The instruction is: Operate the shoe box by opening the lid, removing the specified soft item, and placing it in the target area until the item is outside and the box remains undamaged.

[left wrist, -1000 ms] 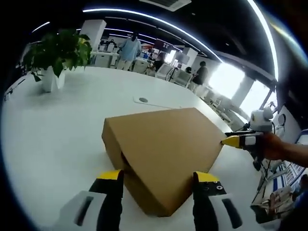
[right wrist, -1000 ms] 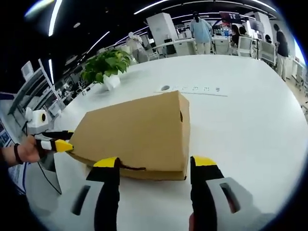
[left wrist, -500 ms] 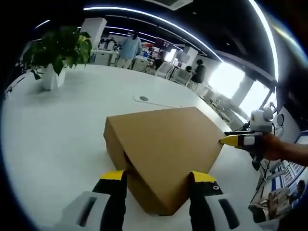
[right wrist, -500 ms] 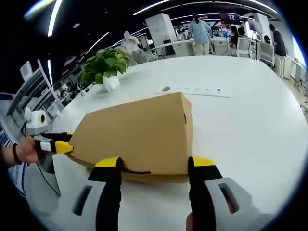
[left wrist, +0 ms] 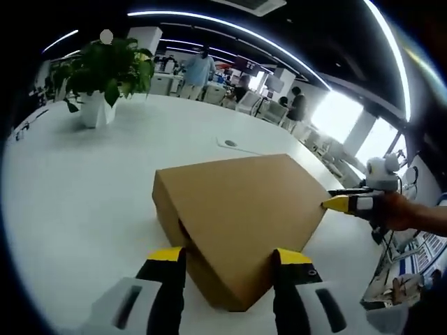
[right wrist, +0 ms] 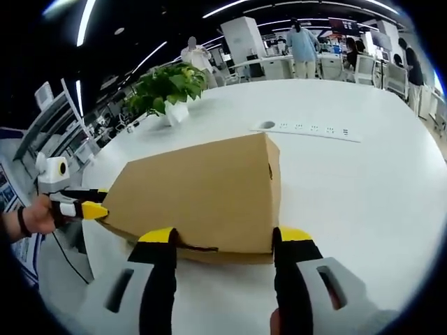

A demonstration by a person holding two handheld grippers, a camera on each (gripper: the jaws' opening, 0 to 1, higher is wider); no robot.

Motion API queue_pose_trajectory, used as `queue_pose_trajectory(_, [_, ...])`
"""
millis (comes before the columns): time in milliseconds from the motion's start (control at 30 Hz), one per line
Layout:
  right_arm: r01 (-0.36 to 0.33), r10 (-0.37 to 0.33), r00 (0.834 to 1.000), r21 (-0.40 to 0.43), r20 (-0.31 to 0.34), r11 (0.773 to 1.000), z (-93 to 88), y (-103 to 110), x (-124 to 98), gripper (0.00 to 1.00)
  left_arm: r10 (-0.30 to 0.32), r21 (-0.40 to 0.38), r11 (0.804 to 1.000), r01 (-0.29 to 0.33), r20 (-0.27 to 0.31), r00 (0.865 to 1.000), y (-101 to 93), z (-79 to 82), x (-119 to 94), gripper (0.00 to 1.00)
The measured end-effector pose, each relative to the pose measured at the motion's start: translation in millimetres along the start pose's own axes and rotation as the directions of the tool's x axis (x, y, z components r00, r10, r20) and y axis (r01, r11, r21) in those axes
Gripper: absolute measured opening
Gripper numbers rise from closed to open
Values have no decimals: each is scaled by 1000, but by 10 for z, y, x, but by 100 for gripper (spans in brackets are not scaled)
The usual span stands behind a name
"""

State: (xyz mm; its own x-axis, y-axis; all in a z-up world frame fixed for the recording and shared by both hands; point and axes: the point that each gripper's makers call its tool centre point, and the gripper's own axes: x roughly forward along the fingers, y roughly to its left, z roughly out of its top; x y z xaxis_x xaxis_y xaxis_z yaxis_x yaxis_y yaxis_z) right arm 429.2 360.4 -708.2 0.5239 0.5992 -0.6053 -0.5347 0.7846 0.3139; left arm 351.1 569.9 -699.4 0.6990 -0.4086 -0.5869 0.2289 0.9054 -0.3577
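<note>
Box (left wrist: pixel 241 216) (one, lid shut), two grippers (left wrist: pixel 229 262) (right wrist: pixel 223 241).

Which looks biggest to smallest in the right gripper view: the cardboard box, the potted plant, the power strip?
1. Cardboard box, by far the largest.
2. Potted plant.
3. Power strip, a thin sliver.
The plant and strip sit farther back on the white table, so their true sizes are unsure.

box (right wrist: pixel 202 195) shut (brown) | right tongs (right wrist: pixel 227 241) spread at near edge
</note>
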Motion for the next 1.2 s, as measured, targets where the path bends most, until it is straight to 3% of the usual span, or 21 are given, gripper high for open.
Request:
queue_pose_trajectory(167, [-38, 38, 999, -18, -17, 999, -27, 311, 121, 51, 35, -15, 999, -35, 12, 999, 245, -58, -244, 49])
queue_pose_trajectory(567, [-80, 79, 996, -28, -33, 996, -114, 821, 291, 48, 74, -42, 996, -73, 32, 997, 631, -157, -612, 47])
queue_pose_trajectory(867, [-88, 86, 996, -36, -34, 996, -149, 1025, 357, 48, 83, -47, 996, -81, 36, 996, 798, -208, -774, 46])
queue_pose_trajectory(1200, [-65, 65, 998, -18, -16, 998, -151, 1050, 379, 48, 62, -50, 997, -61, 27, 998, 851, -207, -802, 44])
